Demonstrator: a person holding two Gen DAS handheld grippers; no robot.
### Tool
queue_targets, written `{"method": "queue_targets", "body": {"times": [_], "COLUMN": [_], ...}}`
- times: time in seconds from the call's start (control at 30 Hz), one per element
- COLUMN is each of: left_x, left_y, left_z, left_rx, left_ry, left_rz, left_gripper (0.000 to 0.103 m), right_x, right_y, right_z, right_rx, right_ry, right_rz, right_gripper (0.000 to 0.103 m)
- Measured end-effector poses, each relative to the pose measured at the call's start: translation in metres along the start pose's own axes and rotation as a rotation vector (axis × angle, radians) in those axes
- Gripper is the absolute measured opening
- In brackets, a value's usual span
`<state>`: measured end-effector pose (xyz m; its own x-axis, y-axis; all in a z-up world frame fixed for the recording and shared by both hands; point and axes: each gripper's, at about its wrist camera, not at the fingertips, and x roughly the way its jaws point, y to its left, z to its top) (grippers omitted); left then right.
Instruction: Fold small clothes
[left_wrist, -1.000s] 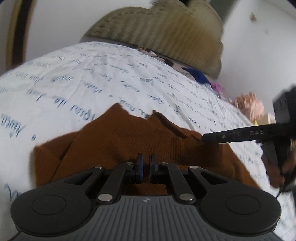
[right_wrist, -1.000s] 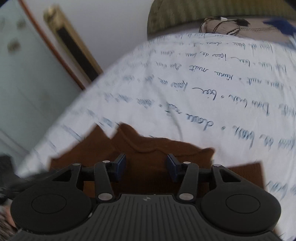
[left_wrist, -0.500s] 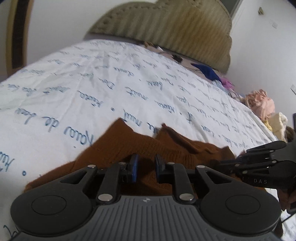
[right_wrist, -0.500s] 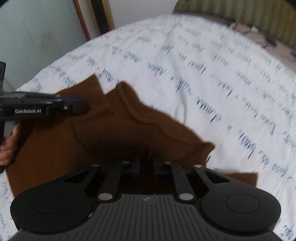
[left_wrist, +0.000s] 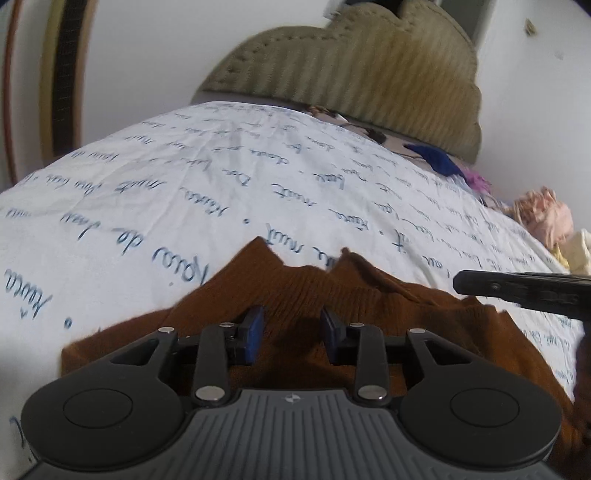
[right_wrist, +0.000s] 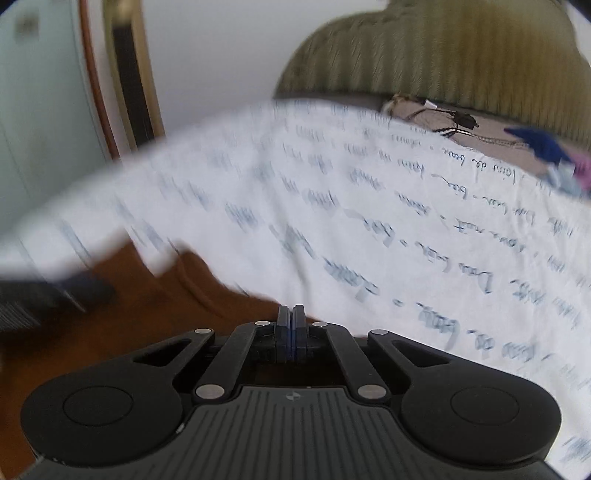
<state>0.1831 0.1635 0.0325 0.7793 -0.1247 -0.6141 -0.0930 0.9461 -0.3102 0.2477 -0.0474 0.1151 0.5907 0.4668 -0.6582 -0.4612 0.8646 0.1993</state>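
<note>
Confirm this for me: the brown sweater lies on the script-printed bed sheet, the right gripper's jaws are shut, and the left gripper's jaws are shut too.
One part is wrong. The left gripper has its jaws open, with a clear gap between them above the brown sweater; the left wrist view shows it. The rest holds: the sweater lies on the script-printed bed sheet, and the right gripper has its jaws shut.

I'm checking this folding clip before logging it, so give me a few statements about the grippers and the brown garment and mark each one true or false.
1. The left gripper has its jaws apart over the brown garment. True.
2. The right gripper has its jaws wide open. False: they are closed together.
3. The garment lies on a white sheet printed with blue handwriting. True.
4. The garment is bright green. False: it is rust brown.
5. A padded olive headboard stands behind the bed. True.
</note>
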Motion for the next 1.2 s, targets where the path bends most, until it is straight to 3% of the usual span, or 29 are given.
{"method": "queue_targets", "body": {"times": [0.07, 0.13, 0.23, 0.3, 0.4, 0.5, 0.57, 0.77, 0.83, 0.9, 1.0, 1.07, 1.1, 1.2], "left_x": [-0.005, -0.011, -0.016, -0.019, -0.022, -0.025, -0.025, -0.015, -0.001, 0.010, 0.018, 0.016, 0.015, 0.009], "left_y": [0.003, 0.006, 0.009, 0.009, 0.011, 0.004, -0.002, -0.024, -0.028, -0.026, -0.020, -0.021, -0.024, -0.028], "left_z": [-0.003, -0.006, -0.011, -0.014, -0.020, -0.023, -0.022, -0.014, -0.010, -0.009, -0.008, -0.009, -0.012, -0.017], "left_rx": [-0.016, -0.035, -0.040, -0.027, -0.031, 0.000, 0.014, 0.062, 0.065, 0.057, 0.045, 0.058, 0.073, 0.098], "left_ry": [-0.027, -0.053, -0.071, -0.082, -0.109, -0.123, -0.111, -0.069, -0.023, -0.013, -0.025, -0.033, -0.046, -0.063], "left_rz": [0.007, 0.019, 0.018, 0.022, 0.038, 0.058, 0.064, -0.003, -0.005, 0.049, 0.082, 0.097, 0.109, 0.134], "left_gripper": [0.033, 0.033, 0.033, 0.033, 0.033, 0.033, 0.035, 0.044, 0.044, 0.044, 0.044, 0.044, 0.045, 0.044], "right_x": [-0.002, 0.016, 0.043, 0.058, 0.072, 0.086, 0.087, 0.027, 0.004, -0.020, -0.037, -0.043, -0.051, -0.067], "right_y": [0.013, 0.029, 0.044, 0.047, 0.040, 0.037, 0.035, 0.021, 0.006, -0.013, -0.052, -0.080, -0.093, -0.112], "right_z": [0.002, 0.001, -0.006, -0.007, 0.000, 0.006, 0.007, -0.001, -0.008, -0.022, -0.047, -0.071, -0.083, -0.100], "right_rx": [0.006, -0.002, -0.016, -0.009, 0.074, 0.063, 0.081, 0.167, 0.217, 0.253, 0.344, 0.411, 0.443, 0.531], "right_ry": [0.055, 0.159, 0.232, 0.199, 0.144, 0.128, 0.131, 0.039, 0.020, -0.007, 0.028, 0.053, 0.025, -0.019], "right_rz": [0.136, 0.157, 0.145, 0.088, 0.041, -0.039, -0.040, 0.063, 0.040, 0.000, -0.102, -0.200, -0.189, -0.195], "right_gripper": [0.010, 0.010, 0.009, 0.000, 0.000, 0.000, 0.000, 0.004, 0.012, 0.013, 0.021, 0.010, 0.000, 0.000]}}
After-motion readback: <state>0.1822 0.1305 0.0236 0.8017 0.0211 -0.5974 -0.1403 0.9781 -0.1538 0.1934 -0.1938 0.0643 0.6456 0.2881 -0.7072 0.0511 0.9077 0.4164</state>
